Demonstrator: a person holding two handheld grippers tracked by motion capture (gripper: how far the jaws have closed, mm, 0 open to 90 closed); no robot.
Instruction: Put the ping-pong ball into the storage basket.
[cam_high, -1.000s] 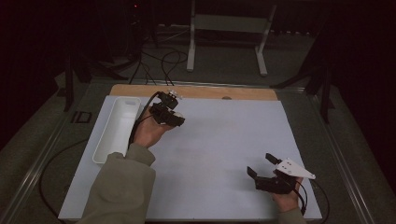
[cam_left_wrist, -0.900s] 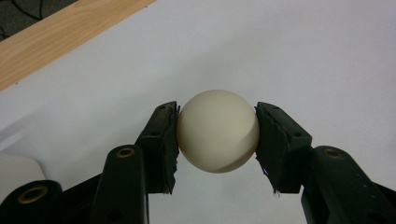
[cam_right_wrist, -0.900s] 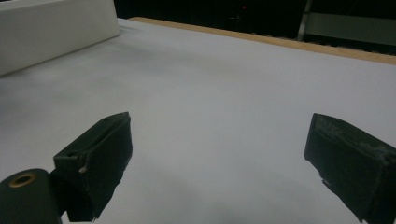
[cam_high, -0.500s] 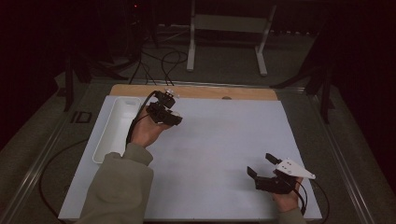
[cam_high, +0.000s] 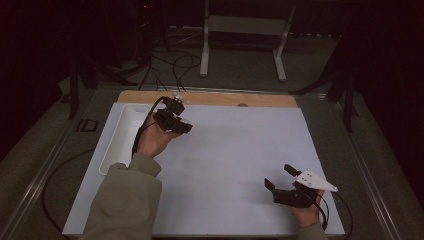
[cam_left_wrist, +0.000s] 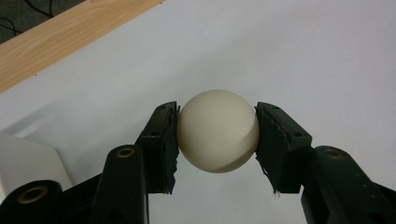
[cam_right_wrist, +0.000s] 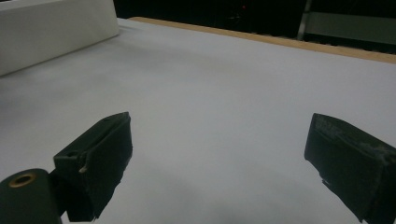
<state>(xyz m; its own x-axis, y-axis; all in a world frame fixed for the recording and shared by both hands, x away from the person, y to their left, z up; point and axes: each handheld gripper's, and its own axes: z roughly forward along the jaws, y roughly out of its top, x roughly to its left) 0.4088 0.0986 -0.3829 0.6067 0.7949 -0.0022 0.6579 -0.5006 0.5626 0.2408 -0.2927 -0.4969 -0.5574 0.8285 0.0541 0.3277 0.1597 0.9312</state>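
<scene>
- High view: two black two-jaw grippers work over one white sheet-covered table (cam_high: 235, 150). The left gripper (cam_high: 181, 125) is raised over the far-left part of the sheet, just right of one white oblong plastic tray (cam_high: 112, 145). The right gripper (cam_high: 277, 177) sits at the near-right corner with its grey three-cornered plate on top, well apart from the left one.
- High view: what the left gripper carries is too small to make out here. A bare light wooden strip (cam_high: 210, 98) runs along the far edge of the sheet.
- Left gripper view: this settles it. One smooth cream-white ball (cam_left_wrist: 218, 130) sits squarely between the two black pads (cam_left_wrist: 164, 144), which press on its left and right sides, so the left gripper (cam_left_wrist: 218, 140) is clamped on the ball.
- Left gripper view: the ball hangs over the white sheet (cam_left_wrist: 289, 56). A corner of the tray (cam_left_wrist: 28, 161) shows at the lower left and the wooden strip (cam_left_wrist: 65, 37) at the upper left.
- Right gripper view: the two jaws of the right gripper (cam_right_wrist: 217, 154) stand wide apart with only the white sheet (cam_right_wrist: 215, 93) between them, so it holds nothing.
- Right gripper view: the tray's white wall (cam_right_wrist: 56, 28) lies at the far left and the wooden strip (cam_right_wrist: 261, 39) across the far edge.
</scene>
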